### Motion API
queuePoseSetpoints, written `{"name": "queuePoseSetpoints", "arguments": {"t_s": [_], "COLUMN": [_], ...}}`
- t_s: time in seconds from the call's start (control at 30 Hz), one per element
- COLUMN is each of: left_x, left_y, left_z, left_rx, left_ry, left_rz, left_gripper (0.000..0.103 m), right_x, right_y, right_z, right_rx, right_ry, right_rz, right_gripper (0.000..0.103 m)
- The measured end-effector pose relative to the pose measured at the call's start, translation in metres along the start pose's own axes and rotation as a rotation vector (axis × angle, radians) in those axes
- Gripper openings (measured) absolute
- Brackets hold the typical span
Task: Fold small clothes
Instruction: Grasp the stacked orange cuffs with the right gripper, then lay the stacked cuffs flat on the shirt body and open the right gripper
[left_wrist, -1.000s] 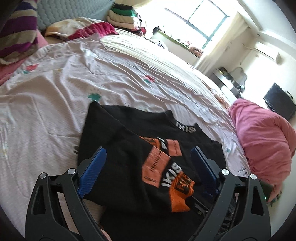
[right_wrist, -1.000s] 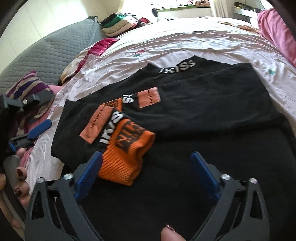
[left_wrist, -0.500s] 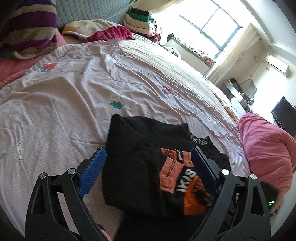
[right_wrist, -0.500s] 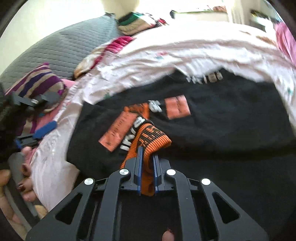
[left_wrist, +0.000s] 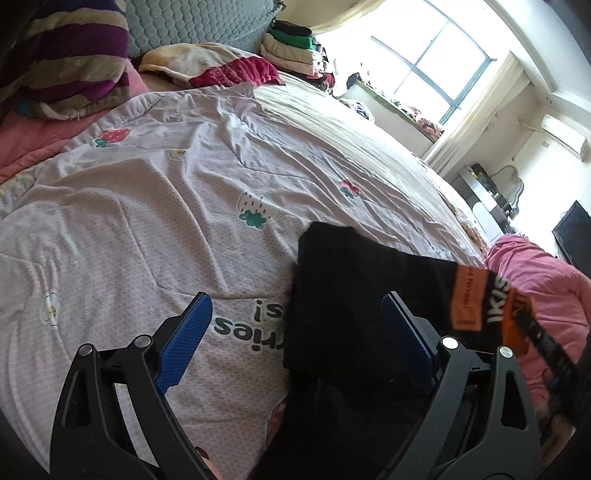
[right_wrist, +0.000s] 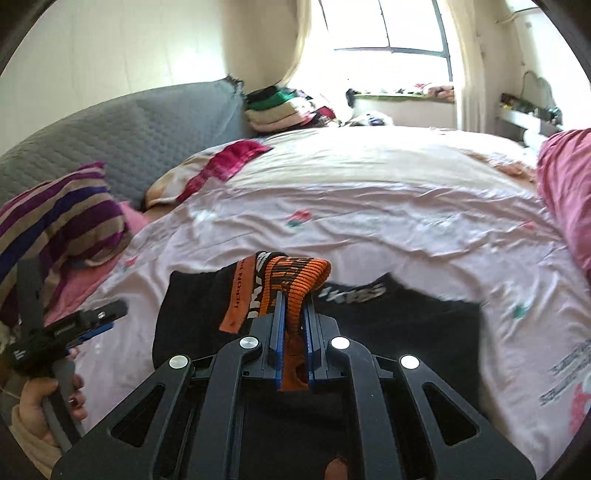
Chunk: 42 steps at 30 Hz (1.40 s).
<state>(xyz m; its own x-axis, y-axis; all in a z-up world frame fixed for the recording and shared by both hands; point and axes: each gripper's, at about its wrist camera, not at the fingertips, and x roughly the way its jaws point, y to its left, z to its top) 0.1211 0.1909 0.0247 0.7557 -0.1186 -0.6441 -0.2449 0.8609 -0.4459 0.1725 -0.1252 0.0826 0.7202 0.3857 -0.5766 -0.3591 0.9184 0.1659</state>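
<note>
A small black top (right_wrist: 399, 321) with orange patches and white lettering lies on the pink printed bedsheet (right_wrist: 369, 221). My right gripper (right_wrist: 294, 295) is shut on its orange ribbed cuff (right_wrist: 295, 273) and holds the sleeve lifted off the garment. In the left wrist view the raised black sleeve (left_wrist: 354, 295) with its orange patch (left_wrist: 469, 299) hangs across the lower right, in front of the right blue pad. My left gripper (left_wrist: 295, 317) stands open over the sheet at the garment's left edge, nothing pressed between its fingers. It also shows at the lower left of the right wrist view as the left gripper (right_wrist: 92, 325).
A striped purple pillow (left_wrist: 66, 62) and grey quilted headboard (right_wrist: 129, 140) lie at the bed's head. Folded clothes (left_wrist: 291, 48) are stacked by the window. A pink blanket (left_wrist: 546, 288) is heaped on the bed's far side. A hand (right_wrist: 40, 406) holds the left tool.
My right gripper went from open to shut on the orange cuff and rose, lifting the sleeve. The left gripper shifted sideways, so the garment now sits further right in its view.
</note>
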Motion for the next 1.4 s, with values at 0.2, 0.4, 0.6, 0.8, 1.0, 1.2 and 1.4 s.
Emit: {"name": "queuePoseSetpoints", "arguments": {"t_s": [0.2,0.4,0.6,0.8,1.0,1.2,1.4], "left_x": [0.013,0.034,0.060,0.081,0.095,0.101,0.103], "left_y": [-0.011,-0.030,-0.059,-0.076,-0.082,-0.082,-0.082], "left_z": [-0.004,-0.011,-0.025,-0.038,-0.047,-0.053,-0.056], "left_rx": [0.045,0.095,0.202,0.279,0.314,0.333,0.347], "left_ry": [0.014,0.036,0.088,0.133,0.179,0.211,0.228], "left_rz": [0.013,0.006,-0.018,-0.013,-0.002,0.023,0.040], "left_gripper": [0.086,0.081,0.060,0.060,0.060,0.060,0.060], "right_x": [-0.003,0.008,0.020,0.024,0.026,0.031,0.029], "right_y": [-0.040,-0.068,-0.087,-0.100,-0.107,-0.114,-0.120], "right_z": [-0.007,-0.027,-0.044,-0.052,-0.056,-0.058,-0.064], "right_rx": [0.018,0.038,0.069,0.101,0.109,0.134,0.168], "right_ry": [-0.001,0.035,0.065,0.092,0.103,0.122,0.116], "right_rz": [-0.098,-0.166,-0.188,-0.200,-0.208,-0.240,-0.280], "right_gripper": [0.007,0.007,0.007,0.007,0.007,0.010,0.012]}}
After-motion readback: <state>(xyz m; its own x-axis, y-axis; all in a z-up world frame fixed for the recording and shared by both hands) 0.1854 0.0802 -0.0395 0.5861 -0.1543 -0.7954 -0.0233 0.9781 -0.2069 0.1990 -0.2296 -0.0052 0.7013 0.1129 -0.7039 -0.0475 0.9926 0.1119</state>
